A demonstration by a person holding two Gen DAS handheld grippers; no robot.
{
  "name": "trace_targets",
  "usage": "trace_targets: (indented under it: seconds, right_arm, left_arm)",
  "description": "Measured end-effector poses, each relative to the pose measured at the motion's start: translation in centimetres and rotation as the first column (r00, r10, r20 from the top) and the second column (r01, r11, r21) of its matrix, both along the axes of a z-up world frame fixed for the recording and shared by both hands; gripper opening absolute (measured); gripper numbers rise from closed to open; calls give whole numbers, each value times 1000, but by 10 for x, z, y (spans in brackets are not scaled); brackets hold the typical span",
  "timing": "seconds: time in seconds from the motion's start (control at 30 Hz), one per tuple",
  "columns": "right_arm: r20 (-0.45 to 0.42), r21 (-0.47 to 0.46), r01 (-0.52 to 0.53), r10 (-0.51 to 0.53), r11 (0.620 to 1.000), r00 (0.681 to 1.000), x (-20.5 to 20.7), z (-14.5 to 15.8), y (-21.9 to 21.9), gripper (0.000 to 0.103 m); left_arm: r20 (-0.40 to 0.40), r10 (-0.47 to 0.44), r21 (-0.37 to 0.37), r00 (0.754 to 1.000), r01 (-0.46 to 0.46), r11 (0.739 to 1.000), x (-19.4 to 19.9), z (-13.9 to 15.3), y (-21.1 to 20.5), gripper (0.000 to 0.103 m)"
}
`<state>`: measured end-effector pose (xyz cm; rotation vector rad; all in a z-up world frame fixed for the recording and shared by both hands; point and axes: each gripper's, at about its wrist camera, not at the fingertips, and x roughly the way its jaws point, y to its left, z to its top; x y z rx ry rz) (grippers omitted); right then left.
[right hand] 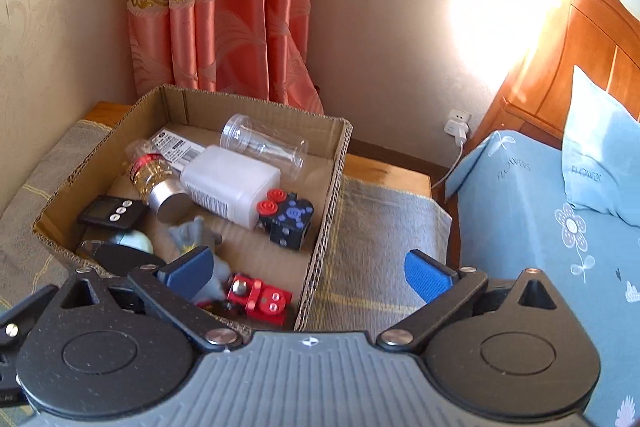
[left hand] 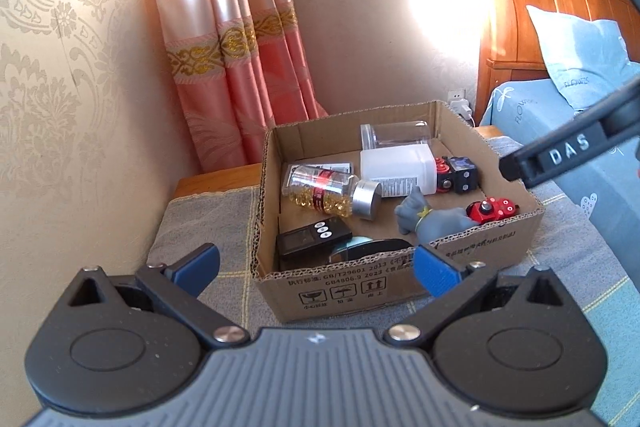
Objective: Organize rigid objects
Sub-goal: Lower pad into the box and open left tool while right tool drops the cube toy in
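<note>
Fingers (left hand: 202, 265) on our left gripper (left hand: 316, 273) are spread wide with nothing between them, parked just in front of the cardboard box (left hand: 400, 279) on the cloth-covered desk (left hand: 208, 223). Same story for our right gripper (right hand: 310, 275): fingers apart, empty, hovering over the box's near right corner.

Going left to right inside the box: a black timer (left hand: 310, 241) in the near left corner, a bottle of gold capsules (left hand: 328, 193) lying on its side, a white plastic bottle (left hand: 396, 167) with a clear tumbler (left hand: 396, 133) behind it, a grey figure (left hand: 432, 221), a black cube toy (left hand: 458, 175) and a red toy (left hand: 490, 211) near the right wall. There's also something dark and round against the front wall, can't make out what.

So as far as we can tell, pretty much everything is already in the box. The desk around it shows only cloth, nothing loose left to grab. We'd guess we're at or near the end, though whatever sits outside these views we can't rule out.
</note>
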<state>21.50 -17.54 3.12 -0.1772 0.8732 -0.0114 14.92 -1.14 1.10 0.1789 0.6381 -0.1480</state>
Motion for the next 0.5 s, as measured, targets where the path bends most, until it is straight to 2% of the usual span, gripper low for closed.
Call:
trace_targets:
  seconds: [0.13,0.23,0.5]
  right_arm:
    - [-14,42,52,-52,998,999,-33,-5,6,103]
    - [-36,69,64,-62,996,997,-48,-10,10,103]
    - [-38,86,90,-87,992,995,-68,-10,15,103]
  left_arm:
    - [-48,30,-34,998,-32,999,-8,7,2,102]
    - [-44,53,-25,998,-54,998,-14,13,2,102]
    - [-60,90,-16,994,-91,996,-20,19,2,102]
